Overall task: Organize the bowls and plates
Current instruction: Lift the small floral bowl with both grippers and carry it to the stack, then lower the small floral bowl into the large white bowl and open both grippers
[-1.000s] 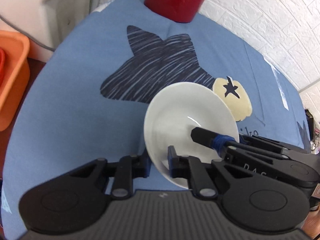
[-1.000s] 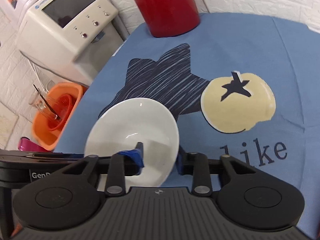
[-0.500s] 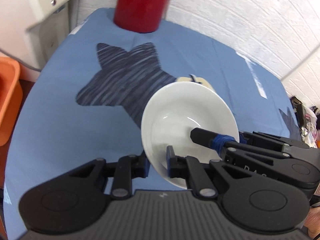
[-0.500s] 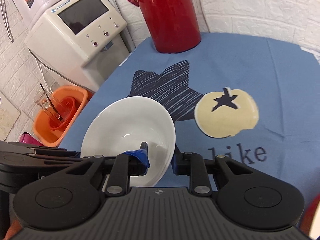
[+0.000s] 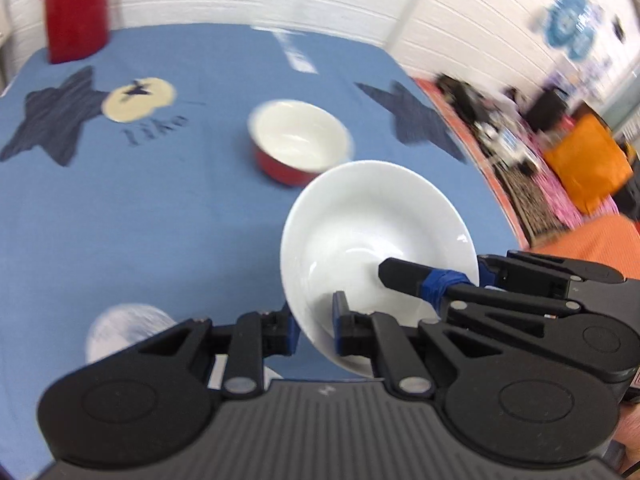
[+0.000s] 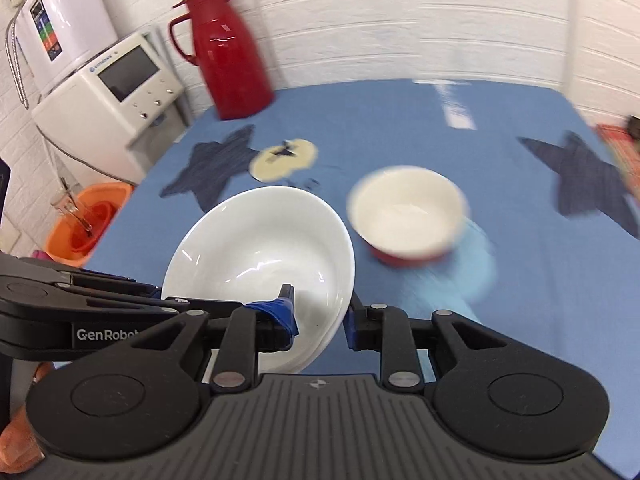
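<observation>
Clamping opposite rims, both grippers, left (image 5: 314,330) and right (image 6: 320,316), hold the white bowl (image 5: 376,248), jaws nearly closed. Blur smears the red bowl (image 6: 408,216) at centre; the pale disc (image 5: 128,332) at lower left is half hidden.

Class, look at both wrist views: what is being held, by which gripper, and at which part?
The white bowl is held by both grippers: the left gripper and the right gripper each pinch its rim, on opposite sides, with one finger inside the bowl.

Blue star-print tablecloth (image 6: 360,120) under red bowl (image 6: 408,216) and red jug (image 6: 228,52)
</observation>
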